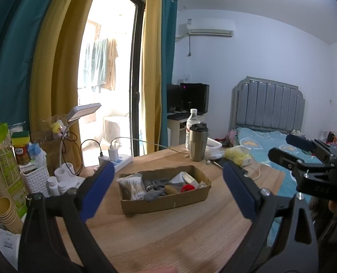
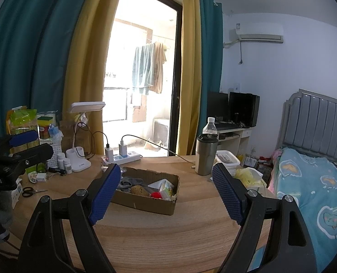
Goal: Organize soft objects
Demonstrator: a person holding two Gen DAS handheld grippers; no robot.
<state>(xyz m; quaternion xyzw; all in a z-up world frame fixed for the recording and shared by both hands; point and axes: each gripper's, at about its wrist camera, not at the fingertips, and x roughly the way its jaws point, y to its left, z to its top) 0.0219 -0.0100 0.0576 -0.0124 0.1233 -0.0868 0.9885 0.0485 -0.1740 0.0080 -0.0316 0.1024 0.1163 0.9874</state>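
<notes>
A shallow cardboard box [image 1: 168, 201] sits on the wooden table; it also shows in the right wrist view [image 2: 145, 202]. Inside lie a bag of cotton swabs [image 1: 132, 187], grey knitted pieces [image 1: 154, 190], a brown sponge [image 2: 140, 190], a red soft ball [image 2: 155, 195] and a tissue pack [image 2: 167, 190]. My left gripper [image 1: 168, 188] is open and empty, held above the table just short of the box. My right gripper [image 2: 166, 192] is open and empty, also facing the box. Each gripper appears at the edge of the other's view.
A steel tumbler [image 2: 206, 155] and water bottle [image 2: 210, 126] stand behind the box. A power strip [image 2: 122, 158], desk lamp [image 2: 86, 108], pill bottles, a white basket [image 1: 36, 179], paper cups [image 1: 5, 211] and scissors [image 2: 29, 191] crowd the left. A yellow bag [image 1: 236, 154] and a bed [image 2: 311, 182] lie to the right.
</notes>
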